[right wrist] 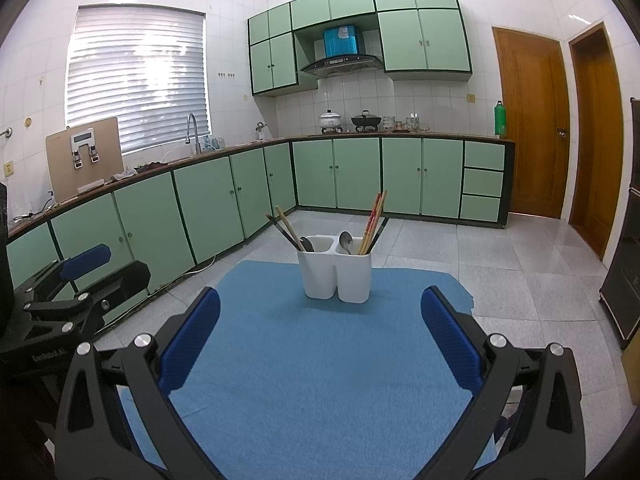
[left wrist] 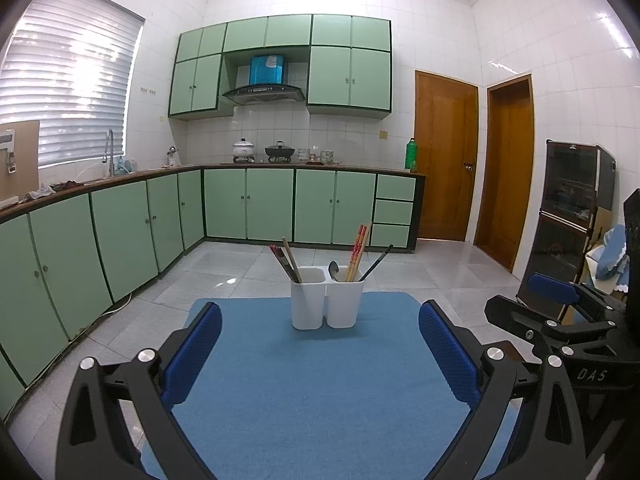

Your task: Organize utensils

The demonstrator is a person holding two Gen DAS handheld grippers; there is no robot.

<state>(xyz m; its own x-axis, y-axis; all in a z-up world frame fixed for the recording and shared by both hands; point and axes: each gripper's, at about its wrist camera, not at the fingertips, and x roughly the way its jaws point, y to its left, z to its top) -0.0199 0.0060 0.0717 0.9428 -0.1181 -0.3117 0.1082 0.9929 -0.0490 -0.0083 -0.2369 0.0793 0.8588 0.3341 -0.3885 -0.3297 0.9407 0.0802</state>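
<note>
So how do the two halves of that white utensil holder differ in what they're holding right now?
The left compartment holds dark chopsticks plus one pale wooden stick, all leaning left. The right compartment holds the red-printed bamboo chopsticks and a dark utensil, leaning right. In the right wrist view each side shows a spoon: a dark-looking one on the left, a shiny one on the right. Both are white, the same height, joined, and stand upright on the blue mat.

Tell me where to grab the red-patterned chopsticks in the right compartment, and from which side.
Grip the red-patterned chopsticks on their upper ends, which stand clear above the white holder rim. Come from above and close across the pair, probably with the right tongs, both open now. They lean right, away from the spoon, so lift along that tilt.
</note>
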